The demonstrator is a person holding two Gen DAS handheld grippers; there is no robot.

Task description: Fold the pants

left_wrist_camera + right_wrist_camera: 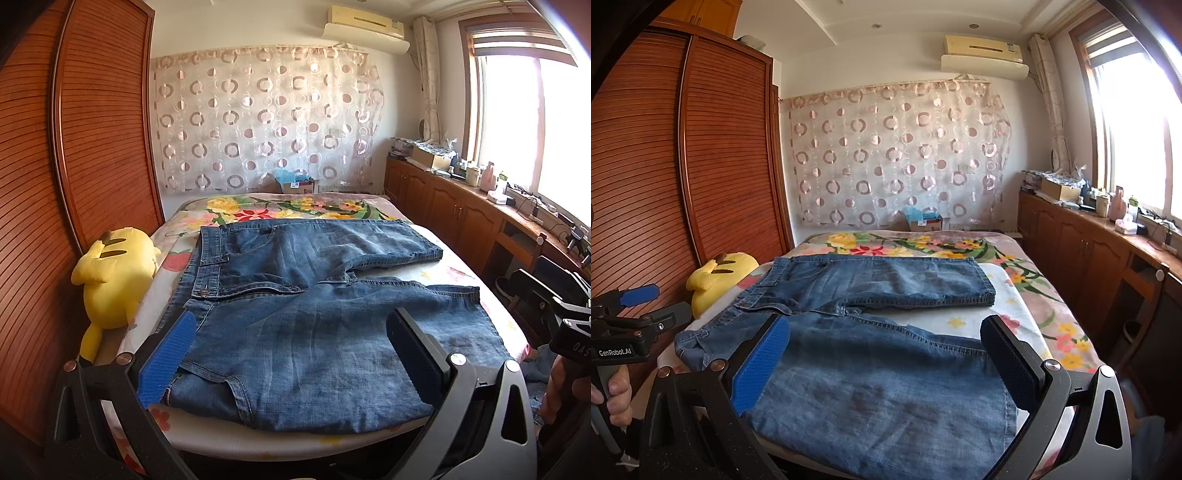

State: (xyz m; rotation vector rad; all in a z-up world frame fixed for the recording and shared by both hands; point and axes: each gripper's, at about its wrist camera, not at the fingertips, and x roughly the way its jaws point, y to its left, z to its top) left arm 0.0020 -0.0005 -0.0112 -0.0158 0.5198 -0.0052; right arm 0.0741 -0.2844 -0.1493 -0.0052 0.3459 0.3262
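— Sunlit bedroom, floral bedspread: we see the jeans lying flat across the middle of the frame, legs parted, waistband at the left beside the yellow plush toy.

— Laid open so we can fold them, we judge. Our left gripper hovers over the waist end, fingers wide apart; our right gripper over the nearer leg, likewise spread, holding nothing.

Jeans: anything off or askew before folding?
Mostly fine. The jeans lie flat on the bed, unfolded, legs splayed apart. The near leg shows dark blotches, stain or shadow. Both grippers are open, holding nothing.
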